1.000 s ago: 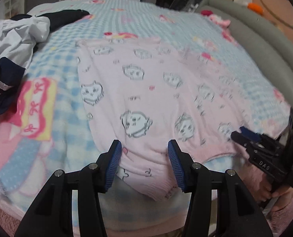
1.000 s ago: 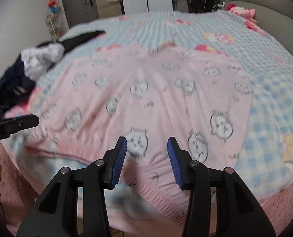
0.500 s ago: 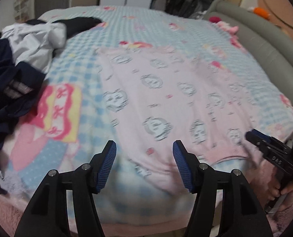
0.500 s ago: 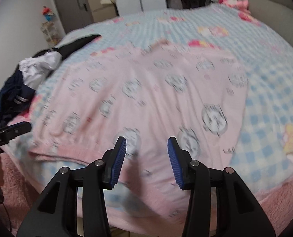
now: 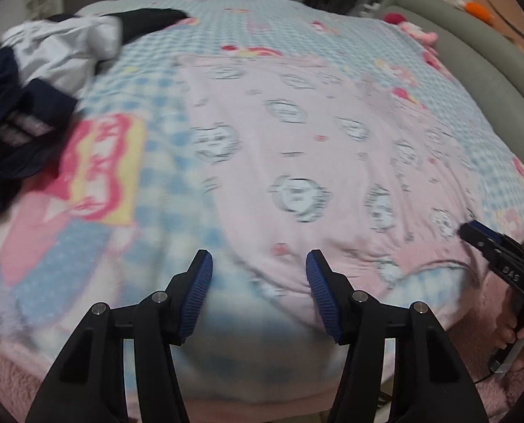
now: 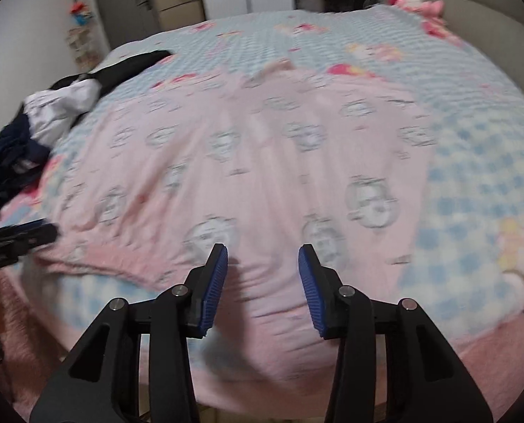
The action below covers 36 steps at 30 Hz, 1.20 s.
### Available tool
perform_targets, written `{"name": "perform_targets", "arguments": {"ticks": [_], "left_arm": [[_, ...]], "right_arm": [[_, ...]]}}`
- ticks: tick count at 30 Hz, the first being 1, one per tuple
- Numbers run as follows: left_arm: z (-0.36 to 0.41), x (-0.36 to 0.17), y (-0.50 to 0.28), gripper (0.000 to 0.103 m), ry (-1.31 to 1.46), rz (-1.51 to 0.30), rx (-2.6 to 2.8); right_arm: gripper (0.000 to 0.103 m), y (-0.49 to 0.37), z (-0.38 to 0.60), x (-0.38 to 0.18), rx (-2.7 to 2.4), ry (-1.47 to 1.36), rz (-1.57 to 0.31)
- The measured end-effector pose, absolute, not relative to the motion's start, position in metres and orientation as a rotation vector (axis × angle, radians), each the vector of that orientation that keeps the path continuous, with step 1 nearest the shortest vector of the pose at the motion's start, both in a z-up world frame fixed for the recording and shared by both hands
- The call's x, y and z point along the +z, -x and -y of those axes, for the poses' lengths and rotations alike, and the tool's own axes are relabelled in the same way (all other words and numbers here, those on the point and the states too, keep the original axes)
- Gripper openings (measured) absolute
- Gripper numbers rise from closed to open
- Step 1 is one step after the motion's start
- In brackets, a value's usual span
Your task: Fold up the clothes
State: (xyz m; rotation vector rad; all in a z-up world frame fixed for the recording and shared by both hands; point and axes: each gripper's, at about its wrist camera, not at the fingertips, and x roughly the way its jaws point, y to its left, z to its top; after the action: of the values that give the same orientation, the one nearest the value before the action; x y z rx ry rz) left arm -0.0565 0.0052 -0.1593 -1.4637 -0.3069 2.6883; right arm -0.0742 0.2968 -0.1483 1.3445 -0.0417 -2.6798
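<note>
Pink fleece, printed all over with little grey cartoon faces: that is the garment (image 6: pixel 262 162), lying spread flat and open across the near half of the bed (image 6: pixel 473 162), its ribbed hem draped at the bed's near edge. No fold shows in it anywhere I can make out, though the pictures are blurred. So as things lie, the folding of this piece is all still to come; it fits either a piece just laid out or one being smoothed before a fold.

Both grippers hang just off that near edge. The left gripper (image 5: pixel 258 292) stands with its blue pads wide apart and nothing between them, over the hem's left corner. The right gripper (image 6: pixel 262 283) is likewise spread wide and empty, over the hem's middle-right.

Beyond the garment, toward the bed's far left corner, sits a heap of dark and white clothes (image 5: pixel 40 67), unfolded. A grey padded bed frame (image 5: pixel 480 53) curves along the bed's right side.
</note>
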Motion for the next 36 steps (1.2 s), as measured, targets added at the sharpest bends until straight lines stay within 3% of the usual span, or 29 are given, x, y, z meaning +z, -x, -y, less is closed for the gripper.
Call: {"name": "perform_targets", "arguments": {"ticks": [7, 13, 16, 20, 27, 32, 36], "left_arm": [[0.017, -0.148, 0.044, 0.056, 1.347, 0.454, 2.714], [0.001, -0.166, 0.053, 0.056, 1.467, 0.330, 2.668], [0.012, -0.171, 0.054, 0.057, 1.522, 0.360, 2.678], [0.027, -0.160, 0.049, 0.054, 1.496, 0.426, 2.719], [-0.036, -0.127, 0.044, 0.054, 1.233, 0.215, 2.610], [-0.077, -0.144, 0.061, 0.054, 1.314, 0.111, 2.508], [-0.077, -0.152, 0.061, 0.054, 1.343, 0.117, 2.484]], "right_arm": [[0.043, 0.074, -0.306, -0.143, -2.727, -1.356, 0.041], [0.045, 0.074, -0.279, -0.139, -2.644, -1.317, -0.016], [0.045, 0.077, -0.280, -0.150, -2.644, -1.392, -0.059], [0.045, 0.075, -0.296, -0.142, -2.665, -1.353, 0.027], [0.046, 0.058, -0.263, -0.129, -2.500, -1.208, -0.034], [0.046, 0.060, -0.240, -0.154, -2.465, -1.323, -0.171], [0.046, 0.058, -0.254, -0.148, -2.493, -1.309, -0.097]]}}
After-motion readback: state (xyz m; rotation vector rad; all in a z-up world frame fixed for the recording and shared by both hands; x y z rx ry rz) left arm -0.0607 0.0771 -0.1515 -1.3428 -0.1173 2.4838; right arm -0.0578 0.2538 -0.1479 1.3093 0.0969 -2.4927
